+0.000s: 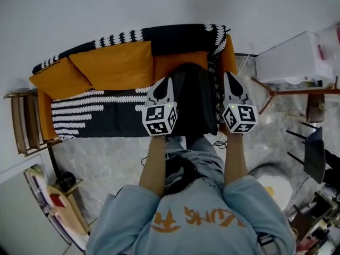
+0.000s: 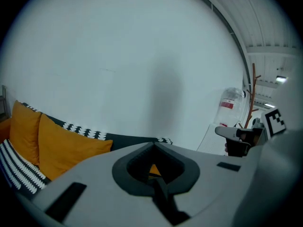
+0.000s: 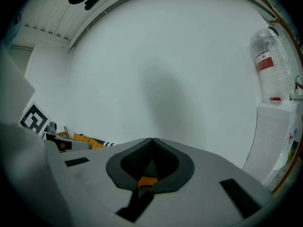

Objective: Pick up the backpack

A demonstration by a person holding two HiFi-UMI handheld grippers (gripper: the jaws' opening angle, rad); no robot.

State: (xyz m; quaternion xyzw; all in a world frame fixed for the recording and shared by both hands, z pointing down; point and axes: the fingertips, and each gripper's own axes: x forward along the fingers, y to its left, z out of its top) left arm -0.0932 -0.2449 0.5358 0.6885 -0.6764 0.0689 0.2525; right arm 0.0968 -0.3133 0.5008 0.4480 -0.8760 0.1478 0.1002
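Sofa (image 1: 175, 36) against white wall; black backpack (image 1: 196, 102) on seat. Left tongs (image 1: 163, 81), right tongs (image 1: 229, 75) flank it, both shut, empty. Step: approach, judged. Next: open tongs, find strap or handle.

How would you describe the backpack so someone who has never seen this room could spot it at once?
Find the orange sofa against the white wall, partly draped in a black-and-white patterned throw. The backpack sits on its seat near the right end. It is the one plain black, bulky thing there, unlike the orange cushions to its left.
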